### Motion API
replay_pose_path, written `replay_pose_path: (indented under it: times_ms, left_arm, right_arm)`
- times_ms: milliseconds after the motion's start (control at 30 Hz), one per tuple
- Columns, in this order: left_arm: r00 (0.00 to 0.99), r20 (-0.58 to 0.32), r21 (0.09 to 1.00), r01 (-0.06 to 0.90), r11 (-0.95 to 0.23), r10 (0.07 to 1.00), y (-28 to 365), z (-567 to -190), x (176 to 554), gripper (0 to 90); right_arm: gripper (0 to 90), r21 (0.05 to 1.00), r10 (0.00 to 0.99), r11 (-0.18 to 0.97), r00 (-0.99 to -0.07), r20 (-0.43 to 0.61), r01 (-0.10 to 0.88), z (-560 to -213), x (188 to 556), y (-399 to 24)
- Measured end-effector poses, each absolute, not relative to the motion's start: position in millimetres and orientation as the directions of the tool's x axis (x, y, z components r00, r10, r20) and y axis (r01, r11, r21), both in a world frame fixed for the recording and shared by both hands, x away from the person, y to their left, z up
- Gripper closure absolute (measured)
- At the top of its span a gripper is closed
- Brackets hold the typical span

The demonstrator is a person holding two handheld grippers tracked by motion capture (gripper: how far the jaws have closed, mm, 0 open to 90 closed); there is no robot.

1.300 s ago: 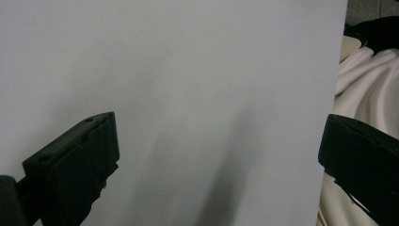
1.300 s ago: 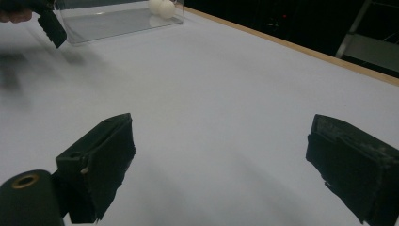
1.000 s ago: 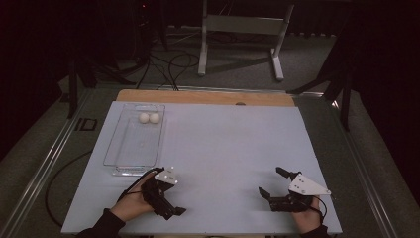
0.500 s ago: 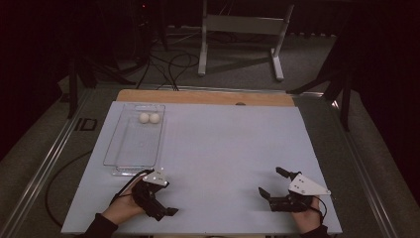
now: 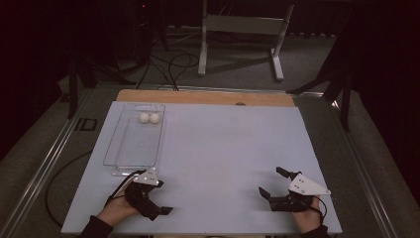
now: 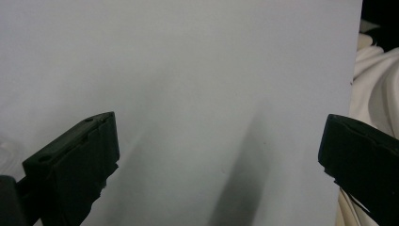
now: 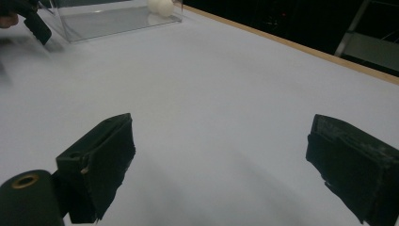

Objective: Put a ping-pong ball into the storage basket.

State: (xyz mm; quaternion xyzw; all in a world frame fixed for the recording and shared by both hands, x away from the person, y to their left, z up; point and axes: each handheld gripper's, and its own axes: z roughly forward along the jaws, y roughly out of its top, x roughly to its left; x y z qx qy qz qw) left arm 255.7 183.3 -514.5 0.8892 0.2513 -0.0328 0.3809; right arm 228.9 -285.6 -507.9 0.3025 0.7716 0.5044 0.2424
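Left gripper (image 6: 219, 155) jaws spread, pale table (image 6: 188, 70)

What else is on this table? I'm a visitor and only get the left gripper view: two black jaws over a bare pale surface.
Observer: A clear rectangular plastic tray lies on the table just beyond your left gripper.
Operator: Is anything in it?
Observer: Two small white balls sit side by side at its far end.
Operator: And the other hand?
Observer: The right gripper rests low at the front right, with its jaws open and nothing between them.

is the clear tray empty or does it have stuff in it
Not empty. The clear tray holds two white balls side by side at its far end; the rest looks bare.
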Motion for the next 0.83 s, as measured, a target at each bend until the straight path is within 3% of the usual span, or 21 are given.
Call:
replay_pose_path:
  times_ms: [833]
  left_arm:
    - [0.872,-0.249,0.690,0.464,-0.555,0.421,184.9,-517.7,254.8,0.4]
  right_arm:
    - [8.5,0.925,0.709,0.308,-0.702,-0.068,0.221,-508.2,229.2,-285.6]
